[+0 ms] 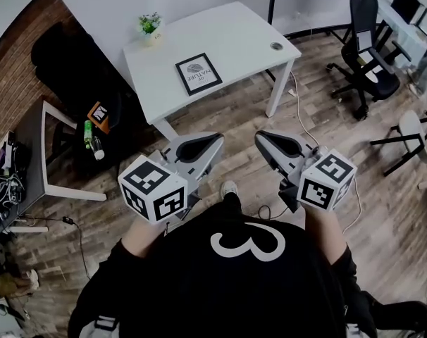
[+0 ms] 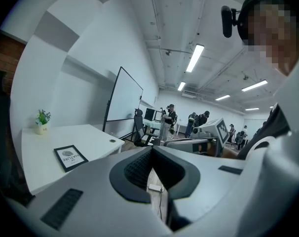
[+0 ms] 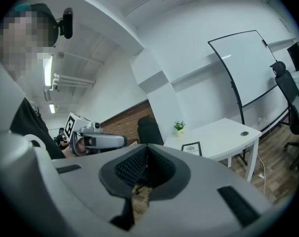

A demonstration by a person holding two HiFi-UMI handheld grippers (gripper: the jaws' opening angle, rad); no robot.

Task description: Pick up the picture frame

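Note:
A black picture frame (image 1: 199, 73) with a white print lies flat on the white table (image 1: 234, 41), near its front edge. It also shows as the picture frame (image 2: 70, 157) at the left of the left gripper view and as the picture frame (image 3: 191, 148) in the right gripper view. My left gripper (image 1: 215, 141) and right gripper (image 1: 261, 139) are held side by side over the wooden floor, short of the table. Both are shut with nothing between their jaws. The left gripper (image 2: 152, 152) and right gripper (image 3: 146, 151) each point past the table.
A small potted plant (image 1: 150, 26) stands at the table's back left corner. A dark side table (image 1: 30, 153) with bottles and clutter is at the left. Office chairs (image 1: 368, 48) stand at the right. A whiteboard (image 2: 124, 95) and several people (image 2: 169, 120) are farther off.

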